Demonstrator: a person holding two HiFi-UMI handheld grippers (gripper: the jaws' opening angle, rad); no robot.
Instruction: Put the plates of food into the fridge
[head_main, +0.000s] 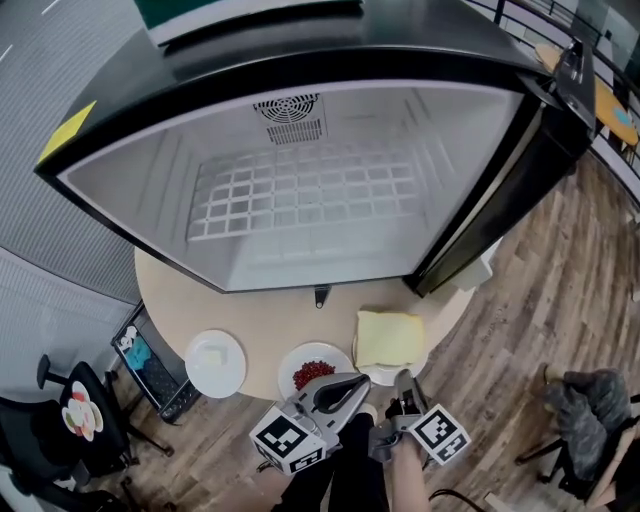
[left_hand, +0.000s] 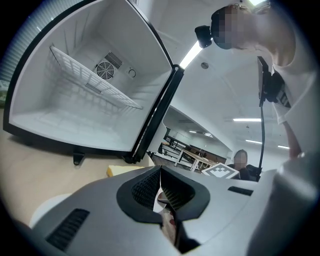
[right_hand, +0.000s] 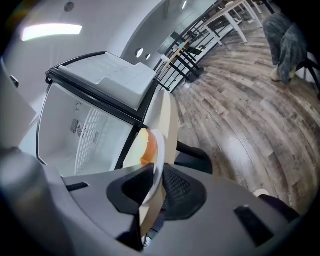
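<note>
The open fridge (head_main: 300, 190) stands on a round table (head_main: 190, 300) with its white inside bare. In front of it lie three plates. My left gripper (head_main: 350, 388) is shut on the near rim of the middle plate (head_main: 300, 358), which holds red food (head_main: 312, 373); the white rim (left_hand: 160, 196) shows between the pads. My right gripper (head_main: 404, 382) is shut on the rim of the plate of yellow bread (head_main: 390, 340); in the right gripper view that plate (right_hand: 159, 150) stands edge-on between the pads of the right gripper (right_hand: 152, 189). A third white plate (head_main: 215, 362) lies at the left, untouched.
A wire shelf (head_main: 300, 200) crosses the fridge, and its door (head_main: 545, 140) hangs open to the right. A black crate (head_main: 150, 365) and a chair with a small plate (head_main: 80, 412) are at the lower left. A seated person's grey clothing (head_main: 590, 400) is at the right.
</note>
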